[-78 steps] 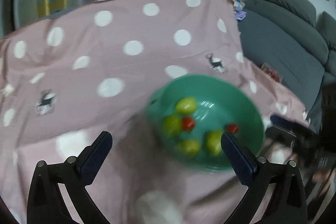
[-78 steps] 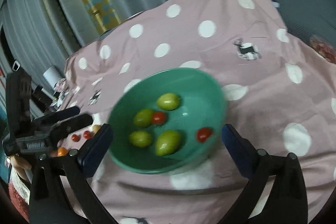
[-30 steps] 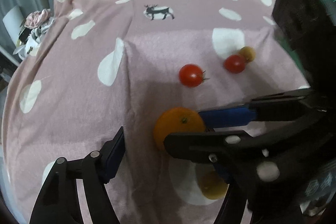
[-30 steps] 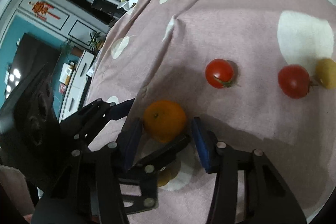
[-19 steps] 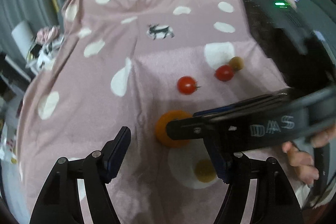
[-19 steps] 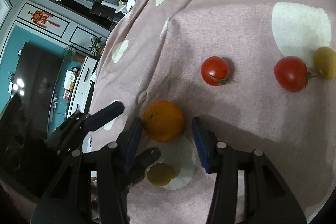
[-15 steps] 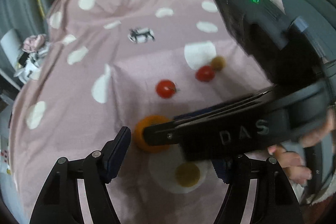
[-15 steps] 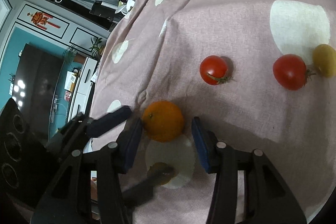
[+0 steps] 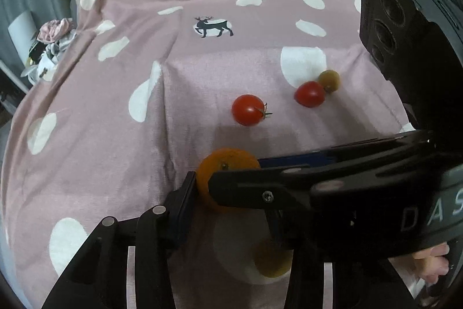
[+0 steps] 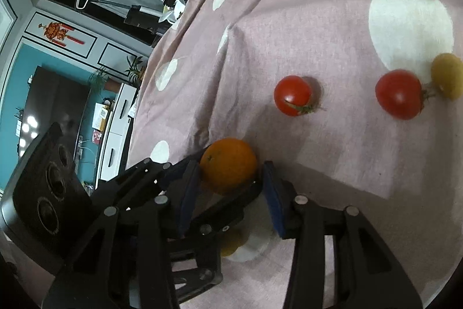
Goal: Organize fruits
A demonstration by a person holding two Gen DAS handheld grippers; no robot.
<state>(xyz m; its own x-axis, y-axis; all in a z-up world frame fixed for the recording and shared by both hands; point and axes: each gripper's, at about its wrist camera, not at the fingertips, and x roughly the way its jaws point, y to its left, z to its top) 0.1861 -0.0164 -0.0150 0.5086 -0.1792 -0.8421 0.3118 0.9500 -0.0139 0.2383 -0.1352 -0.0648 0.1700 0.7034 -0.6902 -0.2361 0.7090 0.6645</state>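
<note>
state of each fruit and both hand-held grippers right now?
orange: on the cloth, between the right fingers
near tomato: loose on the cloth
far tomato: touching the yellow fruit
right hand-held gripper: open around the orange
left hand-held gripper: beside the orange, grip unclear

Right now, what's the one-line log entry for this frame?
right gripper: fingers bracketing orange | left gripper: crowding same orange, grip unclear | loose: two tomatoes, two yellow fruits | cloth

Orange orange (image 10: 228, 164), two red tomatoes (image 10: 292, 95), pink white-dotted cloth (image 10: 332, 28) with dark deer prints.
</note>
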